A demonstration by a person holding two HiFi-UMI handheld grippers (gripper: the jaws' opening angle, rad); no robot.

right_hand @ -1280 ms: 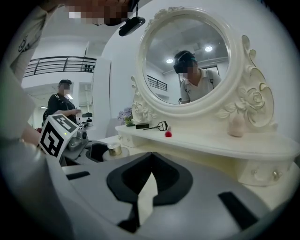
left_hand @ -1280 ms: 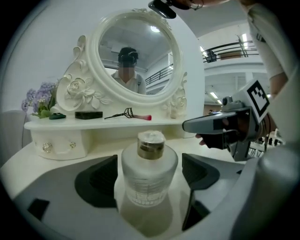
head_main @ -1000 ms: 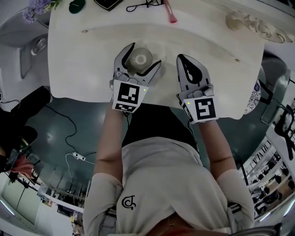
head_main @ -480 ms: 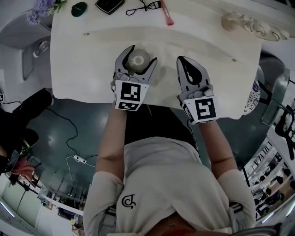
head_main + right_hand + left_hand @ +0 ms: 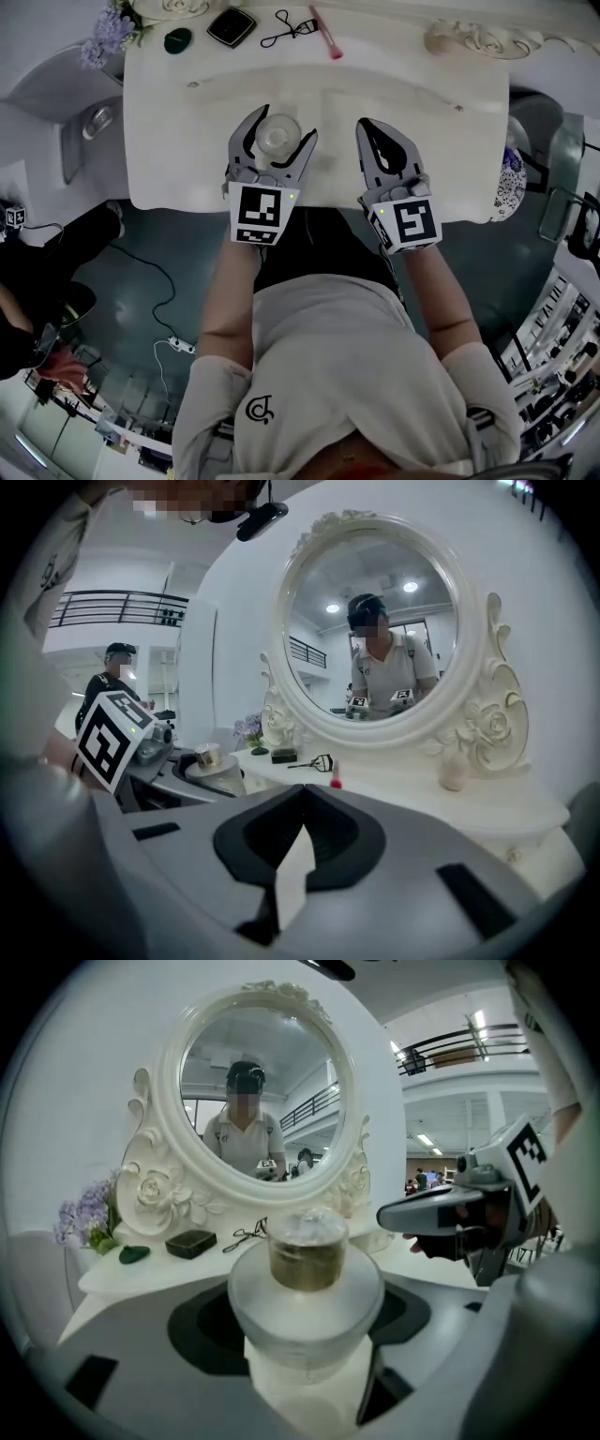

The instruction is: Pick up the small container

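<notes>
The small container [image 5: 278, 134] is a clear round jar with a gold-toned neck and a clear top, over the white vanity table [image 5: 187, 141]. My left gripper [image 5: 283, 126] is shut on it, one jaw against each side of its wide body [image 5: 305, 1283]. Whether its base is off the table cannot be told. My right gripper [image 5: 371, 127] hovers just to the right of it, shut and holding nothing, its jaw tips meeting [image 5: 300, 794]. The right gripper view also shows the container [image 5: 208, 755] in the left jaws at the far left.
An ornate white oval mirror [image 5: 258, 1101] stands at the table's back edge. Along the back lie purple flowers [image 5: 111, 28], a green object [image 5: 177, 39], a black compact [image 5: 232, 26], an eyelash curler [image 5: 286, 17] and a pink brush [image 5: 326, 37]. The table's front edge is just under both grippers.
The left jaws have narrowed from wide apart onto the container's sides. The right gripper has kept its place beside it.
</notes>
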